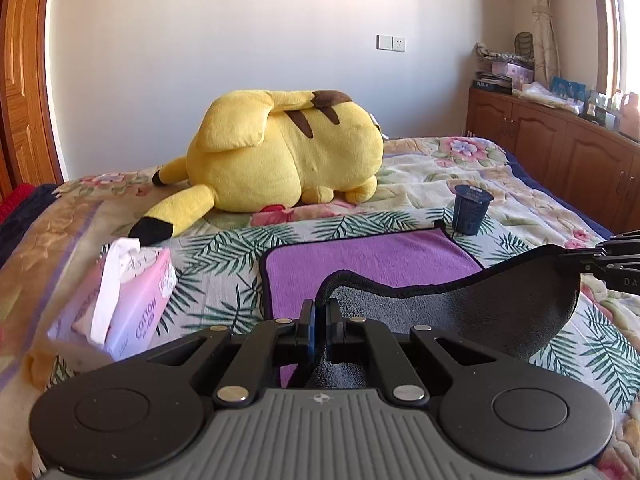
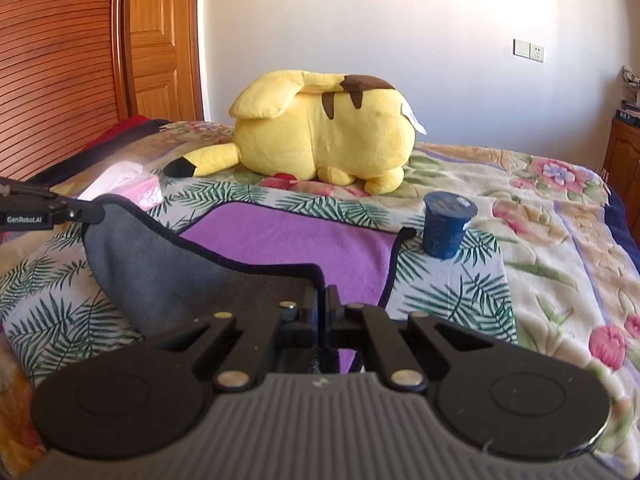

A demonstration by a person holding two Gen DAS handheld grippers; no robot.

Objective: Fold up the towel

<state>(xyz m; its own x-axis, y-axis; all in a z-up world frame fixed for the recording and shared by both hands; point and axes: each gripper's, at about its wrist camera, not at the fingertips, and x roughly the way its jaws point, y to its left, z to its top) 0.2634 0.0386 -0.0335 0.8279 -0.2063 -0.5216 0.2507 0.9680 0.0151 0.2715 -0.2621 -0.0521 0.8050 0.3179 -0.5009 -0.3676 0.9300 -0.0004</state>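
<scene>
Mid first fold: our left gripper [image 1: 319, 312] and right gripper [image 2: 323, 300] each pinch a near towel [image 1: 372, 260] corner; next, carry both to the far edge.

Purple towel [image 1: 360, 264] with grey underside; yellow plush [image 1: 280, 152]; blue cup [image 1: 471, 209].

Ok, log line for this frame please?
stage: fold under way | left gripper: shut on towel near corner | right gripper: shut on other near corner | near edge lifted, grey underside showing | blue cup by far corner
</scene>
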